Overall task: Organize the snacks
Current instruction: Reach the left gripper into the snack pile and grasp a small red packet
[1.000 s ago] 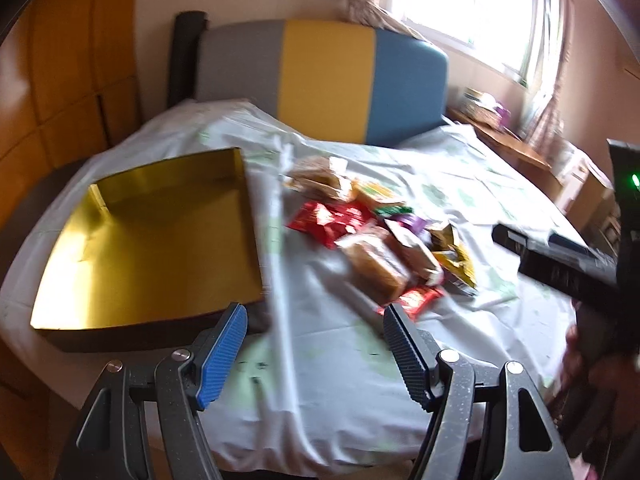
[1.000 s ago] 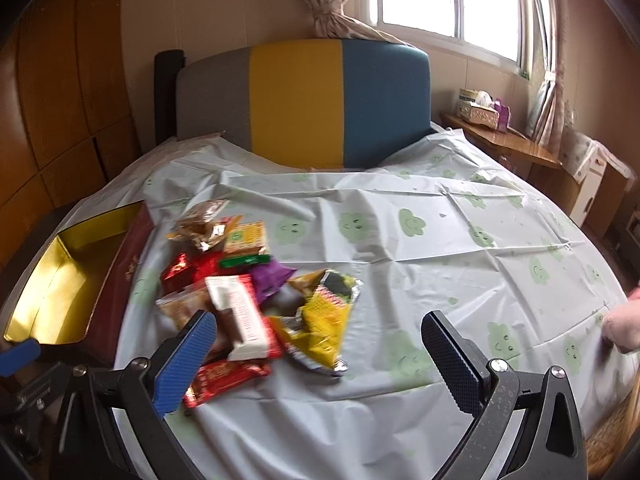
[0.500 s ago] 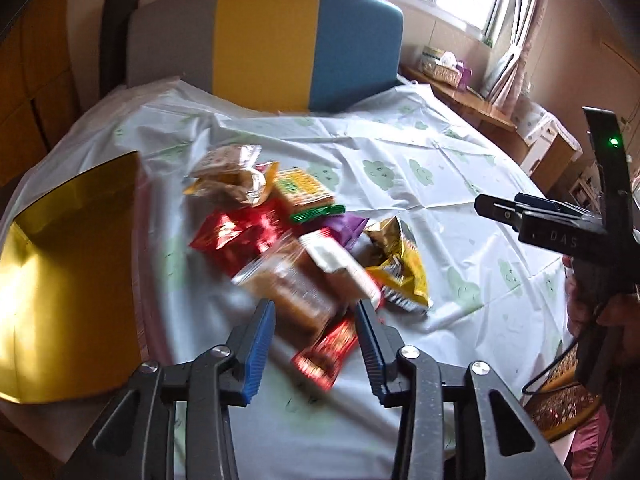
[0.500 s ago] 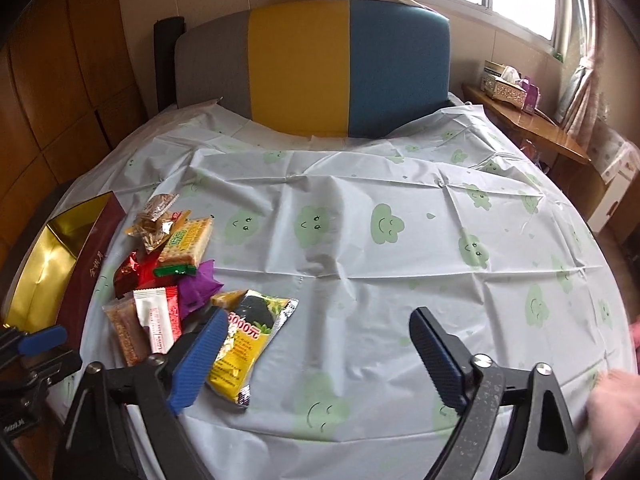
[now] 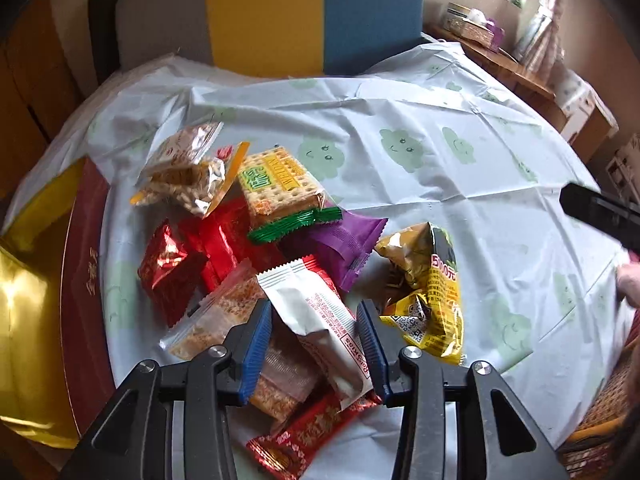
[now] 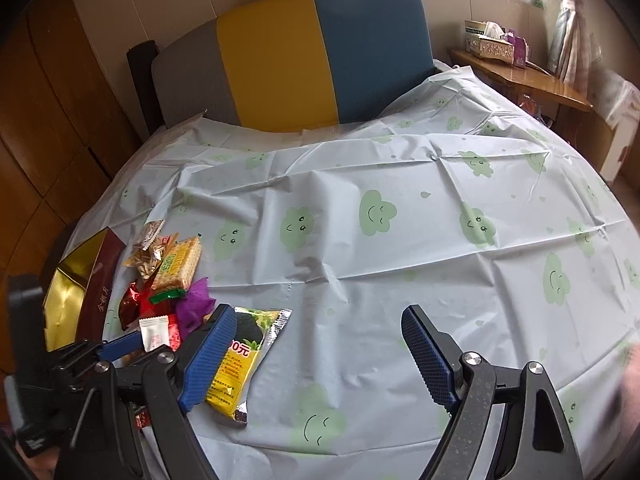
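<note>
Snacks piled on bed sheet beside gold box. Left gripper part-open around white packet, not clamped; may snag neighbours. Right gripper wide apart, empty.

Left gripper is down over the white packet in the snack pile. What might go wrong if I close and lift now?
The left gripper straddles the white packet, which lies across the orange bar and a red packet; closing may pinch either one too. The slick wrapper might slip out on the lift. Dragging toward the gold box could scatter the yellow bag and the rest.
</note>
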`<state>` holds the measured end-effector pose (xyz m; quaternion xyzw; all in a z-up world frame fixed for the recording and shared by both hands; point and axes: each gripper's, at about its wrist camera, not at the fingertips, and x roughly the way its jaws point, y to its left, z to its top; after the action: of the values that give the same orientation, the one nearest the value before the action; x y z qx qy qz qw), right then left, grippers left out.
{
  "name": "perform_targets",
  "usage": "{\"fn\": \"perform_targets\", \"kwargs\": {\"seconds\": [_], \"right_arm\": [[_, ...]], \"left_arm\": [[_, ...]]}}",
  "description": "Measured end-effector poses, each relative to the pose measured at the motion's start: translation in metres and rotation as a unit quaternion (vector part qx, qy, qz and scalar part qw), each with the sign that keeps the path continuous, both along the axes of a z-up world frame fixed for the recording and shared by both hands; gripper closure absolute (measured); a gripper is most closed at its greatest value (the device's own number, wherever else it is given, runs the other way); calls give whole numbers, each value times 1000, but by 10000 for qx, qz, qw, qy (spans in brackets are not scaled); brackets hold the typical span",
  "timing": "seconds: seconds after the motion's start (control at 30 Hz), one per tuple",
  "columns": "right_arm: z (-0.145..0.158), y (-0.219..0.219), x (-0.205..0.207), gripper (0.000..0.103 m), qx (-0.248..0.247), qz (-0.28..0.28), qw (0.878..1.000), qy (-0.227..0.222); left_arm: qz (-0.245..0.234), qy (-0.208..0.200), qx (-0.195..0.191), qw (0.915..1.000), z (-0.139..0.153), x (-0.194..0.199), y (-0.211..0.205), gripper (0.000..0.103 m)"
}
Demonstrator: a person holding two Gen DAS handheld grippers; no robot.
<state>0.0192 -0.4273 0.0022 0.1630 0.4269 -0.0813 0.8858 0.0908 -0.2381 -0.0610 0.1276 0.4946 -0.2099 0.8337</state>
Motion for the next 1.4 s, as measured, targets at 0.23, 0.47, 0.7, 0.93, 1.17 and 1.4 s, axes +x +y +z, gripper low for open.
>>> {"fn": "perform_targets", "kwargs": {"seconds": [0.23,0.47,0.7,0.93,1.17,1.4], "right_arm": [[-15,13,8,18,66,414,9983,394],[-35,30,15,23,251,854,9927,808],[-55,37,23,30,819,974,9856,1117],[-57,42,25,30,751,924,9862,1146],[-52,36,25,30,784,817,9879,1060],[-53,36,27,30,865,828,9874,1031]], "left_arm": [[-357,-126,-390,9985,2,-9,4,83],[-751,-422,-867,9925,25,-29,21,97],[-772,-311,-1179,9895,32,-30,32,98],[-584,356,-1349,9885,18,-36,44,77],[-410,788,-1233,9884,2,-29,21,66],[-533,614,-1022,9914,-7,-27,1,69]]}}
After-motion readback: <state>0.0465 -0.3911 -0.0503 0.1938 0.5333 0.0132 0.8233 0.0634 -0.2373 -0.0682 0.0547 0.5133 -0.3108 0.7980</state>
